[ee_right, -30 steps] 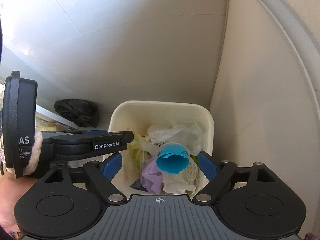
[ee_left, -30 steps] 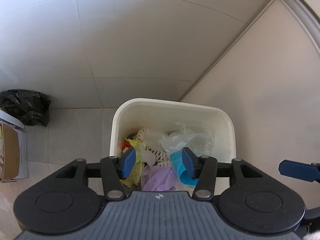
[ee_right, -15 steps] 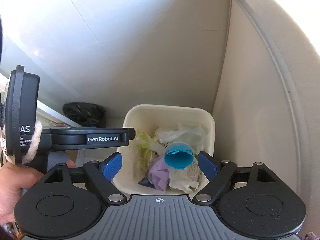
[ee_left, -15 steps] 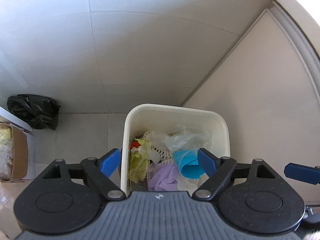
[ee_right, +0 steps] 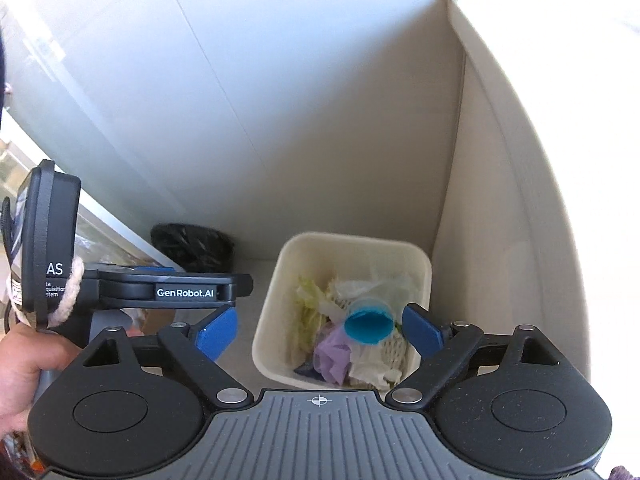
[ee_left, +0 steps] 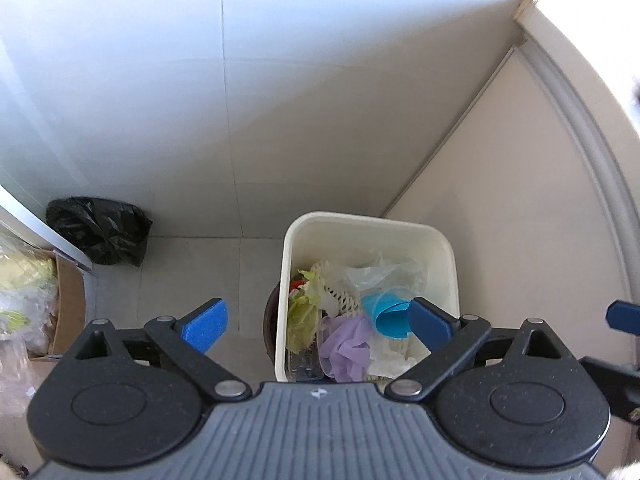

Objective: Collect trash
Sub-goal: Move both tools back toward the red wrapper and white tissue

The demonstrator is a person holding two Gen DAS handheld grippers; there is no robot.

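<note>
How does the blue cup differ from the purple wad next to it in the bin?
The blue cup is a rigid cone lying on its side, mouth open toward the camera; the purple wad is soft, crumpled and shapeless. The cup is bright blue, the wad pale lilac. The cup sits atop the white netting, the wad lower, toward the near wall. Both lie loose in the cream bin, ungripped.

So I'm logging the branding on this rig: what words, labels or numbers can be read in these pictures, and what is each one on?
"GenRobot.AI": white print on the black side of the left gripper, seen from the right wrist view.
"AS": the end of a larger word, on the black box at the left gripper's rear.
Small lines under "AS": cut off and too small to read.
Trash bin and its contents: no readable text.
</note>
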